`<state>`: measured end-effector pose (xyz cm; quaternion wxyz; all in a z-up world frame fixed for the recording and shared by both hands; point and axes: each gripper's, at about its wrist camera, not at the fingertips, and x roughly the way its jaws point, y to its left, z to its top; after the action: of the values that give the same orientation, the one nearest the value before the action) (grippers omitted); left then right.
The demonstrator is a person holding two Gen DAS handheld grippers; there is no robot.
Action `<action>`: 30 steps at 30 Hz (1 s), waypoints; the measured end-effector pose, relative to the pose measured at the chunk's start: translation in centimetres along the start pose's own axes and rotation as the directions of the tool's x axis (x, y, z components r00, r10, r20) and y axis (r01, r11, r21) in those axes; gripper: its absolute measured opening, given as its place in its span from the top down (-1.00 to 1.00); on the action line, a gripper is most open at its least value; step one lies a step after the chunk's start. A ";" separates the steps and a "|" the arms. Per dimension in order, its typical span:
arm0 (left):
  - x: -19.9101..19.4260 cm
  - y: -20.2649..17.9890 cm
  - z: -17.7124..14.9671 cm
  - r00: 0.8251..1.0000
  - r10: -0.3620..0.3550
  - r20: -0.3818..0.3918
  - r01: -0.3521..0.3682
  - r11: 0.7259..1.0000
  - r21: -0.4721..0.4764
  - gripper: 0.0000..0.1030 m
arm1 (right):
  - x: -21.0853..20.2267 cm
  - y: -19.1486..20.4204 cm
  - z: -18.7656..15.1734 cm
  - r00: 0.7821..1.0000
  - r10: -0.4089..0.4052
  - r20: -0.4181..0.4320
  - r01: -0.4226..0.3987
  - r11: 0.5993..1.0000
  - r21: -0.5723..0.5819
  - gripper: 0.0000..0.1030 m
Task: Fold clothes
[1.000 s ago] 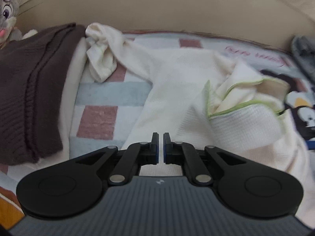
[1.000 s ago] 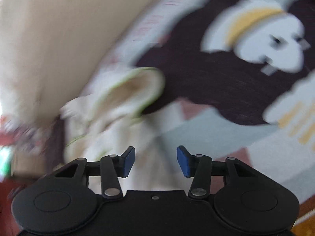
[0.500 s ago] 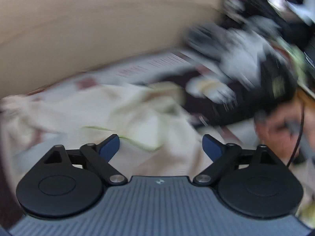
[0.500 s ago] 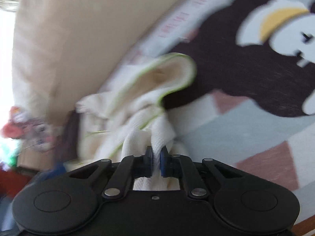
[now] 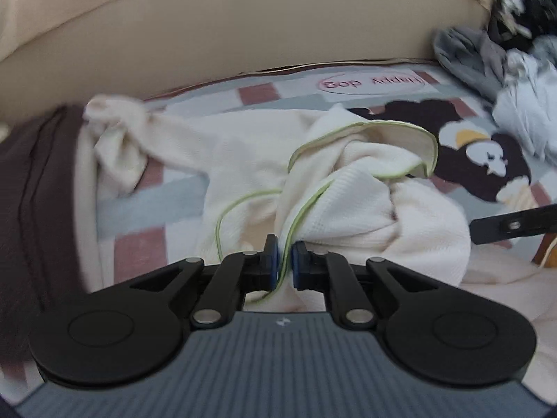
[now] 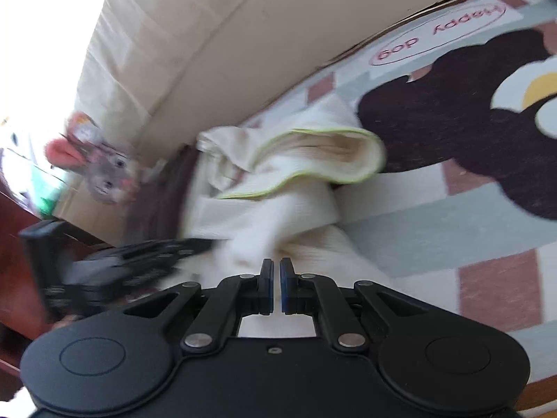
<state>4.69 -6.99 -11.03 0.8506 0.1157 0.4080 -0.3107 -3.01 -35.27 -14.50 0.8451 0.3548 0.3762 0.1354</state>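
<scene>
Left wrist view, cream garment (image 5: 243,146) bunched, long axis left-right, both tools pinching it.

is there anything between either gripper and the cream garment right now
Nothing visible. The left gripper is shut on the cream garment at its green-trimmed edge, and the right gripper is shut on another bunch of it. Both already hold the cloth.
</scene>
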 end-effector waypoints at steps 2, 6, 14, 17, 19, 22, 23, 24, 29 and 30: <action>-0.4 0.4 -0.6 1.000 -0.017 -0.004 0.017 1.000 -0.019 0.85 | 0.5 -0.6 0.7 1.000 -0.013 -0.001 0.013 0.999 0.032 0.78; -0.2 0.5 -1.4 0.999 -0.030 -0.015 0.030 1.000 0.000 0.85 | 1.7 -2.4 1.9 0.999 0.031 0.015 -0.033 0.985 0.167 0.61; -1.2 2.1 -1.9 0.995 -0.100 0.019 0.101 0.993 -0.062 0.49 | 3.4 -4.1 3.0 0.996 0.063 0.061 -0.081 0.928 0.364 0.25; -1.9 2.6 -2.3 0.996 -0.072 0.046 0.074 0.996 -0.055 0.37 | 2.6 -4.7 2.2 0.977 0.184 0.103 -0.210 0.896 0.392 0.23; -2.2 2.7 -2.9 0.997 -0.050 0.064 0.053 0.997 -0.047 0.41 | 2.1 -3.2 1.6 0.980 0.181 0.079 -0.197 0.933 0.300 0.23; -1.7 2.6 -3.3 0.998 -0.055 0.037 0.057 0.997 -0.044 0.43 | 2.0 -0.8 0.9 0.999 0.024 0.027 -0.028 0.987 0.156 0.23; -1.4 2.3 -3.3 0.998 -0.051 0.029 0.052 0.998 -0.035 0.43 | 2.4 -0.6 0.9 1.000 -0.006 0.018 0.003 0.991 0.133 0.23; -1.3 1.9 -3.2 0.999 -0.039 0.034 0.039 0.999 -0.016 0.43 | 2.8 -0.4 0.9 1.000 -0.025 0.012 0.024 0.993 0.115 0.23; -0.8 0.7 -2.3 0.999 -0.017 0.043 0.016 1.000 0.025 0.43 | 6.1 -2.7 2.4 0.998 -0.033 0.060 0.015 0.959 0.282 0.24; -0.9 0.6 -2.0 0.999 -0.023 0.047 0.022 1.000 0.022 0.43 | 6.8 -3.1 2.7 0.998 -0.012 0.055 -0.006 0.953 0.304 0.32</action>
<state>3.37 -5.22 -11.62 0.8553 0.1127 0.3856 -0.3271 3.54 -35.43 -19.07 0.7909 0.4839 0.3690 0.0644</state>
